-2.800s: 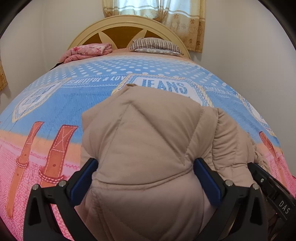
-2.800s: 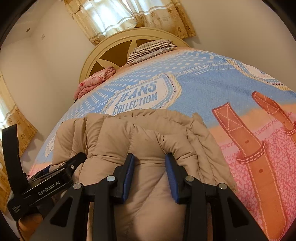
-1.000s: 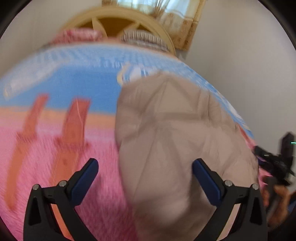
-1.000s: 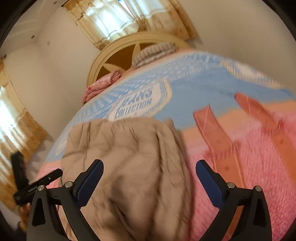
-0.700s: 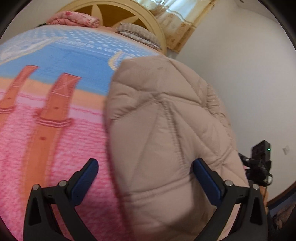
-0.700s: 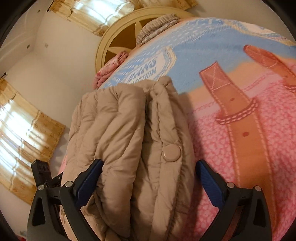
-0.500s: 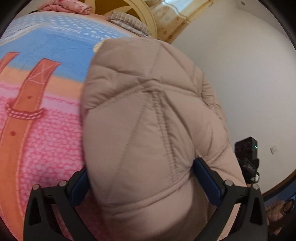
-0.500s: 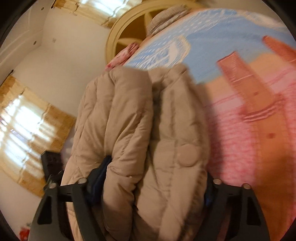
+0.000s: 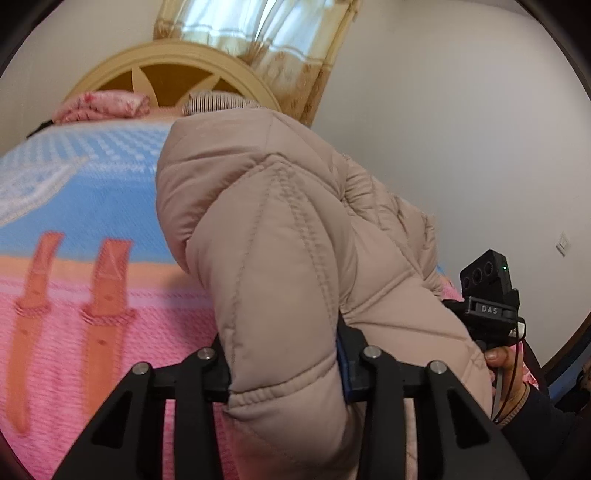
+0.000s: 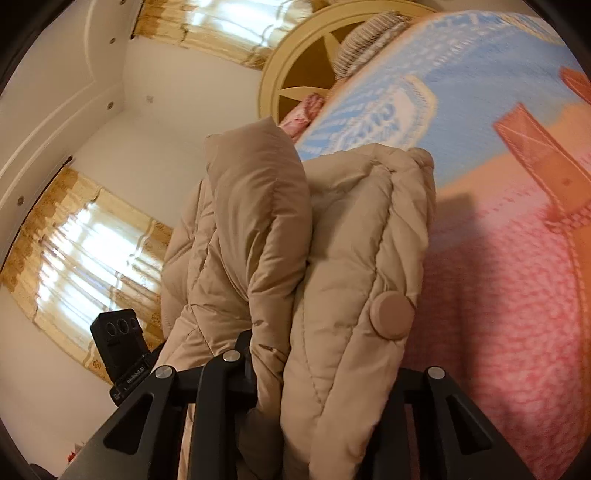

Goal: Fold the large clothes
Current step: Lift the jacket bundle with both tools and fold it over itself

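Jacket bunched over pink-and-blue bedspread, curtains behind.

- Ahead of you lies the bed's cover, blue then pink, with orange strap prints.
- At its far end you see a rounded headboard, a striped pillow and a folded pink blanket.
- Curtains hang behind.

Beige quilted puffer jacket is sitting bunched in thick folded layers, lifting off the bed near its foot edge over the pink part of the cover. Stitched seams are running across the outer panel; a round beige snap button is showing on one fold.
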